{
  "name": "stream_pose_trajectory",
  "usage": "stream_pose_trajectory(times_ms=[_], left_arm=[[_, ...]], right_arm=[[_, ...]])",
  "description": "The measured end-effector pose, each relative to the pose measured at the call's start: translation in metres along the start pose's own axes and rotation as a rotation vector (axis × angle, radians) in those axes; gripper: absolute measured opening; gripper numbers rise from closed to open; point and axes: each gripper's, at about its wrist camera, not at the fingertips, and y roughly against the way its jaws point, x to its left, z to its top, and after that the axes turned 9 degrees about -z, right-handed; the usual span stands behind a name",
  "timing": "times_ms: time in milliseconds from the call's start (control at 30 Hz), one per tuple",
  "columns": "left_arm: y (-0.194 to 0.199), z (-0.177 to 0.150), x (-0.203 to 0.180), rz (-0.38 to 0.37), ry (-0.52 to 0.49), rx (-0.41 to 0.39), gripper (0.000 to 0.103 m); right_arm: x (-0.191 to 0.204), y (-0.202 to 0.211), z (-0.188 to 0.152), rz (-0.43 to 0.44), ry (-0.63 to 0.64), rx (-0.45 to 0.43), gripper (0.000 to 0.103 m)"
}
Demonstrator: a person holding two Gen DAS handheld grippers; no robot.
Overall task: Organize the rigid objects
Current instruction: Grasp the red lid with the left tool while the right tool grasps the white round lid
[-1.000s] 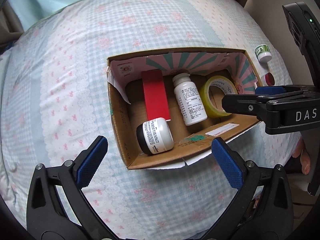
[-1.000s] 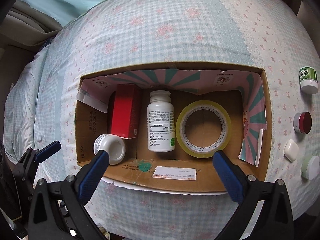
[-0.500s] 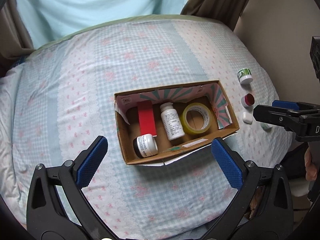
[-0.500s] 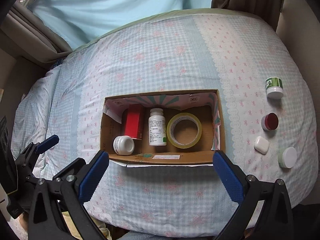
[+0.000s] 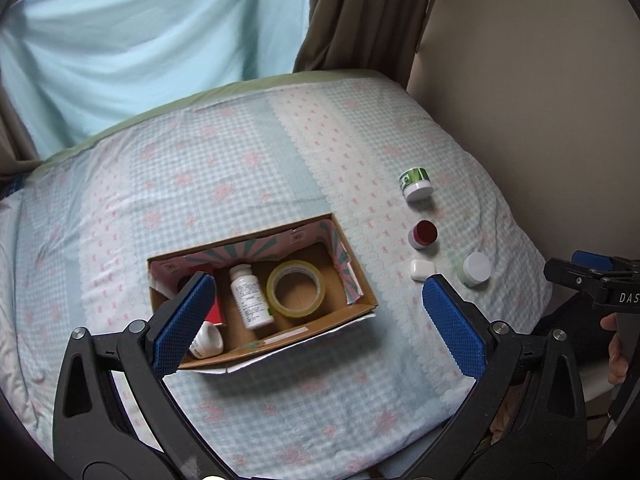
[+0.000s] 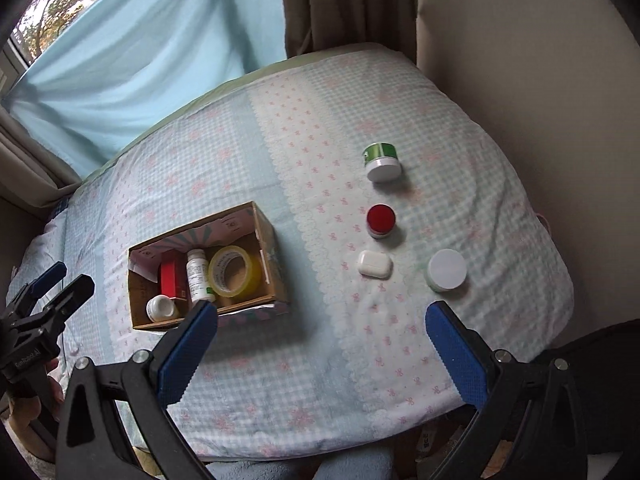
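Note:
A cardboard box [image 5: 362, 306] [image 6: 276, 268] sits on the bed and holds a red box [image 6: 172, 278], a white bottle [image 5: 250, 300], a tape roll [image 5: 296, 289] and a small white jar [image 6: 160, 307]. To its right on the bed stand a green jar [image 6: 382, 160], a red-lidded jar [image 6: 381, 220], a white case [image 6: 375, 264] and a white-lidded jar [image 6: 446, 270]. My left gripper [image 5: 320, 328] is open and empty, high above the box's near edge. My right gripper [image 6: 322, 350] is open and empty, high above the bed between the box and the loose items.
The bed [image 5: 200, 168] has a checked floral cover. A blue curtain [image 5: 140, 40] and brown drapes [image 5: 360, 12] hang behind it. A beige wall [image 6: 540, 80] runs along the right side. The bed's front edge is close below both grippers.
Both grippers have pulled up and back from the box, so the whole bed now shows. The right gripper has also swung right toward the loose jars. Both stay open.

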Motion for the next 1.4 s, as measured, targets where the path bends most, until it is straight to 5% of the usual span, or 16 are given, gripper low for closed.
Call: stream_pose_trajectory(times_ms=[300,500,833,1067,1233,1267,1400], left_arm=[[-0.089,0.027,-0.099,0.016,-0.087,0.091,0.103],[-0.181,0.028,-0.137,0.005,-0.14,0.17,0.103],[-0.347,0.004,-0.155,-0.07,-0.236,0.269,0.103],[-0.422,-0.008,-0.155,-0.051,-0.295,0.301,0.101],[-0.445,-0.009,-0.158,-0.044,-0.335,0.311,0.094],[-0.449,-0.009,-0.159,-0.043,-0.337,0.315,0.086],[-0.455,-0.006,-0.159,-0.058,-0.321,0.318,0.07]], right_arm=[[-0.124,-0.031,-0.007,0.022,-0.064,-0.012,0.103],[-0.167,-0.082,-0.014,0.021,0.0,-0.033,0.103],[-0.173,-0.202,-0.041,-0.048,0.039,-0.076,0.103],[-0.153,-0.262,-0.045,-0.046,0.09,-0.108,0.103],[-0.149,-0.282,-0.04,-0.063,0.09,-0.127,0.096],[-0.15,-0.283,-0.038,-0.066,0.093,-0.131,0.094],[-0.149,-0.291,-0.032,-0.065,0.118,-0.119,0.074]])
